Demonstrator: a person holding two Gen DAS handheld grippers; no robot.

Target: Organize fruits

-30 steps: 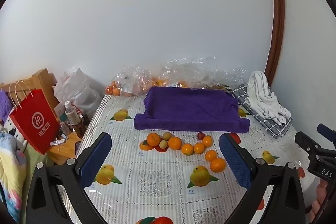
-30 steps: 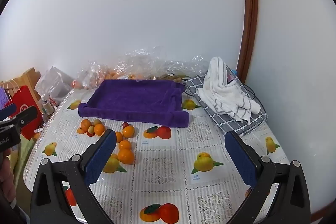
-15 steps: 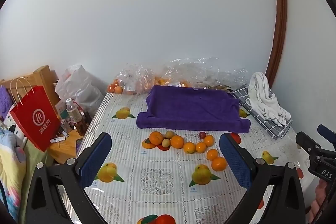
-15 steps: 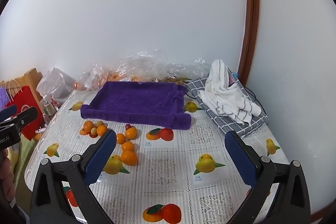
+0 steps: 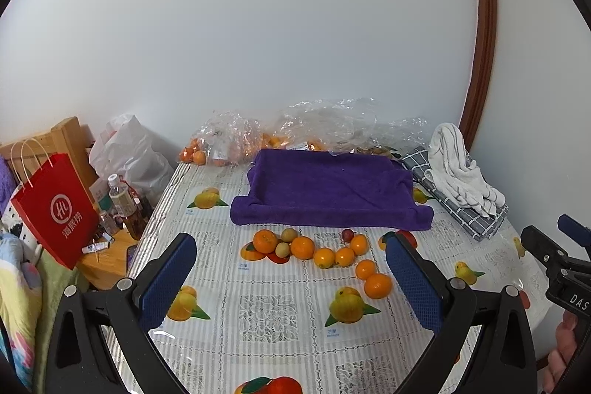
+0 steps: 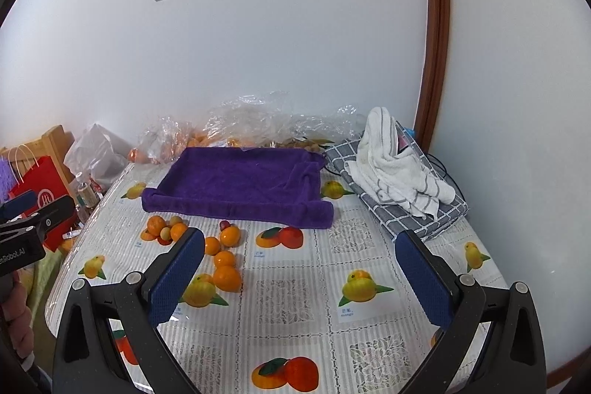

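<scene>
Several loose oranges (image 5: 303, 247) lie in a curved row on the fruit-print tablecloth (image 5: 266, 312), with two small yellow-green fruits (image 5: 282, 249) and a dark red one (image 5: 347, 235) among them. Behind them lies a purple towel tray (image 5: 328, 194), empty. The same oranges (image 6: 227, 277) and purple tray (image 6: 240, 183) show in the right wrist view. My left gripper (image 5: 291, 283) is open and empty, held above the near side of the table. My right gripper (image 6: 299, 283) is open and empty, to the right of the fruit.
Clear plastic bags with more oranges (image 5: 229, 146) sit at the wall behind the tray. A white towel on a grey checked cloth (image 5: 461, 180) lies at the right. A red paper bag (image 5: 55, 209) and bottles (image 5: 122, 202) stand left of the table.
Both grippers have drawn back and up a little from the table; the fruit and the tray sit slightly lower and farther in both views. Nothing on the table moved.
</scene>
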